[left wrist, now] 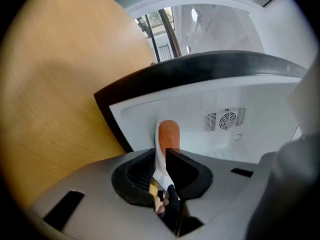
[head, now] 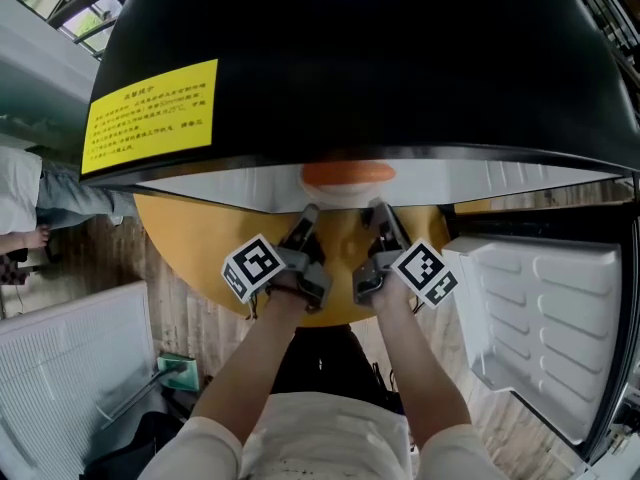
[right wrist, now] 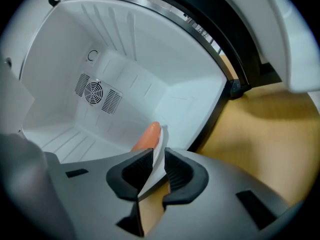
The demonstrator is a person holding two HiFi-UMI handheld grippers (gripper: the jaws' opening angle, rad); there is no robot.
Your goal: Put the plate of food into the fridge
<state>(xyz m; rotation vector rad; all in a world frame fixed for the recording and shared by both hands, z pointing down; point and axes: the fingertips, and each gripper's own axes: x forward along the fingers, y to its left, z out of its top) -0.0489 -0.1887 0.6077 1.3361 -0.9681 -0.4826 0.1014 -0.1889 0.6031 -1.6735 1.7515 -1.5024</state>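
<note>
Clamped at its near rim by the closed left hand-held gripper and right hand-held gripper, the plate with its sausage is held in the mouth of the open fridge; insertion is judged under way, and a level push inward and setting-down are called for.

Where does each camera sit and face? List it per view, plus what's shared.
Head view: on the person's head, looking steeply down at fridge top and table; forearms, left gripper, right gripper show.
Left gripper view: on that gripper, looking into the fridge; its jaws shut on the plate.
Right gripper view: likewise, from the other side; jaws shut on the plate.
Shared: both gripper views show the orange food and fan vent.
</note>
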